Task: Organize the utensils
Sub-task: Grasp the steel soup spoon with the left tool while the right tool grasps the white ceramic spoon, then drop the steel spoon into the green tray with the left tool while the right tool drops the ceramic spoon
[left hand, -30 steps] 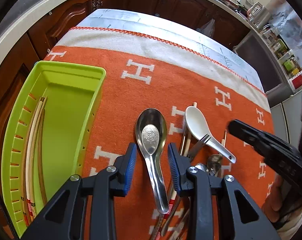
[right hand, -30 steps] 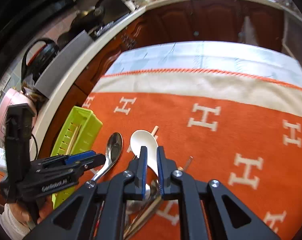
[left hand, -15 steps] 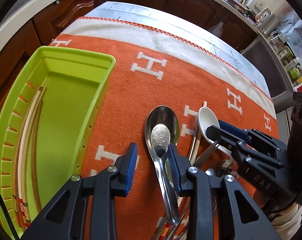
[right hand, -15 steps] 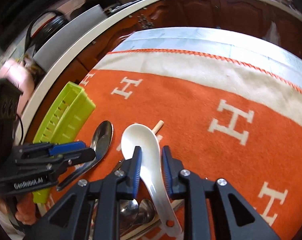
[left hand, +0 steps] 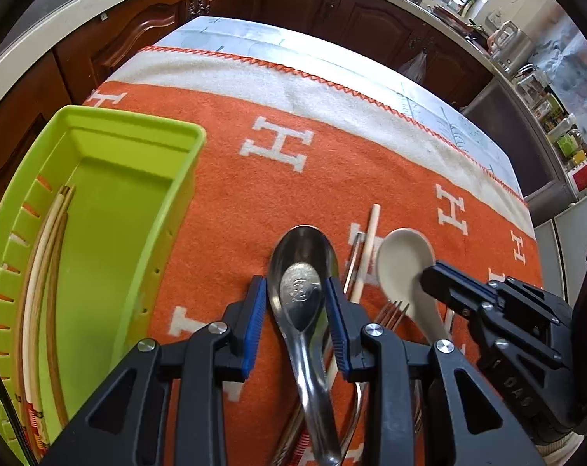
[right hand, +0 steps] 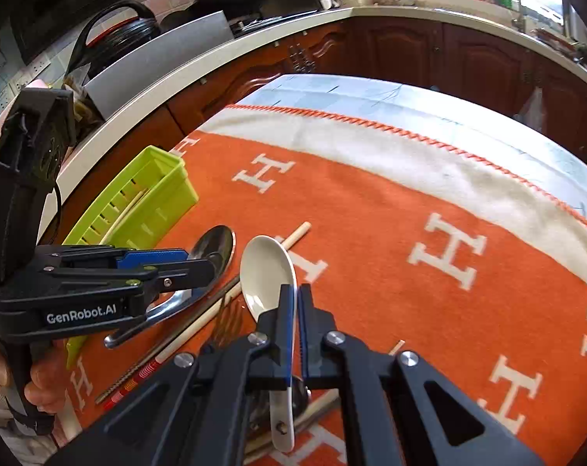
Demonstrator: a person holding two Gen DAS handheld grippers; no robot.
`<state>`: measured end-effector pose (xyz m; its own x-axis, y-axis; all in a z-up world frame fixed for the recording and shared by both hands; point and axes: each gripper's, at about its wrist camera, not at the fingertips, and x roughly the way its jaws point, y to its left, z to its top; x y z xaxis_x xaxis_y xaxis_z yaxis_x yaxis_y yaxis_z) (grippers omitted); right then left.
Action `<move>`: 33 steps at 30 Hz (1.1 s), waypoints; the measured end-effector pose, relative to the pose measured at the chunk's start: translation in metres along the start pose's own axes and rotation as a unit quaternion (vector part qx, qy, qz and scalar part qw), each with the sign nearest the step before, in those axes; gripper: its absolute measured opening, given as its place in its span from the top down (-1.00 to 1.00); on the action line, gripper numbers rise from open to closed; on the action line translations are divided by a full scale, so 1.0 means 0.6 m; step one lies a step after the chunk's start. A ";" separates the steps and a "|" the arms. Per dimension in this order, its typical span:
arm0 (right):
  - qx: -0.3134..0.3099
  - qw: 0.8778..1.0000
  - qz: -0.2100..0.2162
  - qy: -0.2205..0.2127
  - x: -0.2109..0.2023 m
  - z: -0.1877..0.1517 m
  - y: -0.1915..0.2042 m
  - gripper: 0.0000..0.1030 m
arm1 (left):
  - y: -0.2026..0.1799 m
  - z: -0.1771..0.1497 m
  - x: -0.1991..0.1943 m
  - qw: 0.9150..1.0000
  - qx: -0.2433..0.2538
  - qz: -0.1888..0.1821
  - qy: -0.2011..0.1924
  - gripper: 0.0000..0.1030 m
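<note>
A steel spoon (left hand: 303, 291) lies on the orange cloth with a smaller steel spoon nested in its bowl. My left gripper (left hand: 295, 303) is open, its blue pads on either side of the spoon's neck. A white ceramic spoon (right hand: 270, 275) lies to its right; my right gripper (right hand: 293, 303) is shut on its handle. Both also show in the other views: the white spoon (left hand: 404, 272) and the steel spoon (right hand: 211, 250). A fork (left hand: 390, 310), chopsticks (left hand: 365, 252) and more cutlery lie piled under the grippers.
A lime green tray (left hand: 138, 132) sits at the left of the cloth with chopsticks (left hand: 40, 256) along its left side; it also shows in the right wrist view (right hand: 149, 198). Dark wooden cabinets and a counter ring the table's far side.
My right gripper has closed onto the white spoon's handle. My left gripper has moved forward so that its open pads straddle the steel spoon's neck.
</note>
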<state>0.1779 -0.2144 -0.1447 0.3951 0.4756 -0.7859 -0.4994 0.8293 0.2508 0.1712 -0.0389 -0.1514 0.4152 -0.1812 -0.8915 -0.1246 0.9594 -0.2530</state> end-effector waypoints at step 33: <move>0.143 0.987 0.032 -0.066 -0.132 -0.009 0.114 0.96 | 0.076 -0.056 -0.263 0.987 0.075 -0.007 -0.144 1.00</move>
<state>0.1086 -0.1970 -0.0685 0.4767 0.5475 -0.6877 -0.2951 0.8366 0.4615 0.0696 0.0264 -0.0351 0.6580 -0.1459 -0.7388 0.0081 0.9824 -0.1868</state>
